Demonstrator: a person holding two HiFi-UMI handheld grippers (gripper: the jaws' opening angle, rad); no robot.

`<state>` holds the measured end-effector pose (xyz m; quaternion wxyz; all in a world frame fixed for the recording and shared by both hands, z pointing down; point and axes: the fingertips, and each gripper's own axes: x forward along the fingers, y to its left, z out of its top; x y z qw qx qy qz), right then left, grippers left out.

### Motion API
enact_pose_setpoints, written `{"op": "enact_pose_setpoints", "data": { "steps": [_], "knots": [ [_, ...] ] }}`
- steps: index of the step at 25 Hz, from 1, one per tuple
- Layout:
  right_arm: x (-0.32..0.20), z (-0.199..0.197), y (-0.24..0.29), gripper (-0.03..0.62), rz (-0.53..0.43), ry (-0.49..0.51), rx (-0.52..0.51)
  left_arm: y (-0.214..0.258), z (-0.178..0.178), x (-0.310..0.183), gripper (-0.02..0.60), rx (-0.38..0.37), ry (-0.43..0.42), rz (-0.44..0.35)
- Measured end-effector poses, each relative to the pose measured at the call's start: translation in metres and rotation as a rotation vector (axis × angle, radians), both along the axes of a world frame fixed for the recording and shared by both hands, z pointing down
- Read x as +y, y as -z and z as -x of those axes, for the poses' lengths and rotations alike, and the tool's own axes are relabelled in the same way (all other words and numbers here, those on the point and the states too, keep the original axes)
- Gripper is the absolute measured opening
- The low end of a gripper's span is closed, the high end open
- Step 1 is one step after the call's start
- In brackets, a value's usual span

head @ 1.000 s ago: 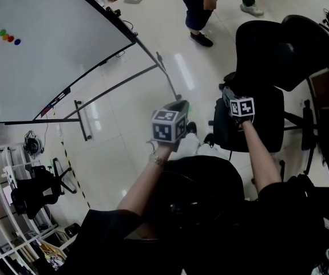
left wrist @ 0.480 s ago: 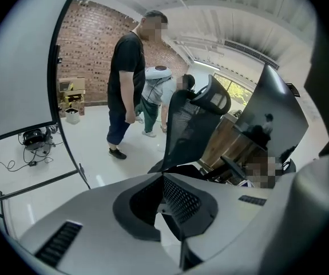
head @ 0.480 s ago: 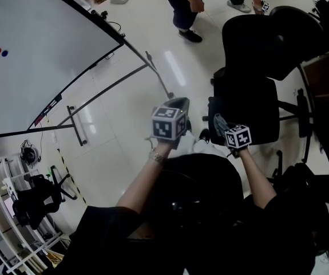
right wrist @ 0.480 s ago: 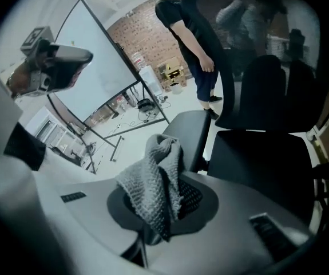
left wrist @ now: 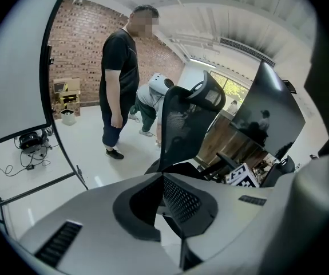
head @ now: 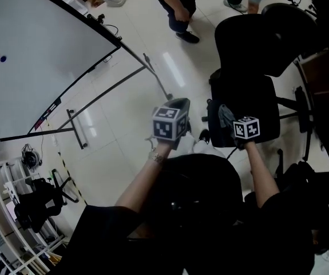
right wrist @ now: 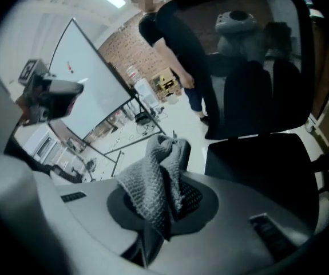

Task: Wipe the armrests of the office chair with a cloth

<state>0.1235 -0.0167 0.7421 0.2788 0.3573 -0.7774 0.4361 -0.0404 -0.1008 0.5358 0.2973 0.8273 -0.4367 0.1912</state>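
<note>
The black office chair stands ahead on the right of the head view, its mesh back beyond the seat. My right gripper is shut on a grey knitted cloth, held at the chair's near left armrest; whether they touch I cannot tell. In the right gripper view the cloth bunches up from the closed jaws, with the seat just beyond. My left gripper hovers over the floor left of the chair, shut with nothing in it. Its own view shows the chair back.
A large whiteboard on a metal floor stand fills the left. Two people stand beyond the chair. A dark desk sits at the right edge. A wire shelf and another chair stand at the lower left.
My right gripper with the cloth drew back toward me along the chair's left side, then edged slightly forward. The left gripper stayed put. The people behind shifted a little.
</note>
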Motion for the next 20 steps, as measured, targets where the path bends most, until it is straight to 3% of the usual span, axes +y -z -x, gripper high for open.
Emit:
{"op": "enact_pose_setpoints", "data": {
  "steps": [3,6,9,14,20],
  "knots": [
    [-0.063,-0.008,-0.006,0.051,-0.020,-0.093,0.013,0.001,0.007,0.000,0.002,-0.008,0.009,-0.005],
    [-0.081,-0.011,-0.030,0.051,0.028,-0.089,0.089,0.003,0.014,0.002,0.002,-0.013,0.027,-0.008],
    [-0.067,-0.011,-0.045,0.051,0.075,-0.059,0.144,0.004,0.018,0.002,0.002,-0.013,0.039,-0.010],
    [-0.032,-0.016,-0.046,0.051,0.082,-0.105,0.107,0.000,0.018,-0.005,0.002,-0.001,0.035,-0.018],
    [0.056,-0.033,-0.056,0.051,0.170,-0.166,0.092,0.004,-0.008,-0.012,0.002,0.022,-0.017,-0.014]
  ]
}}
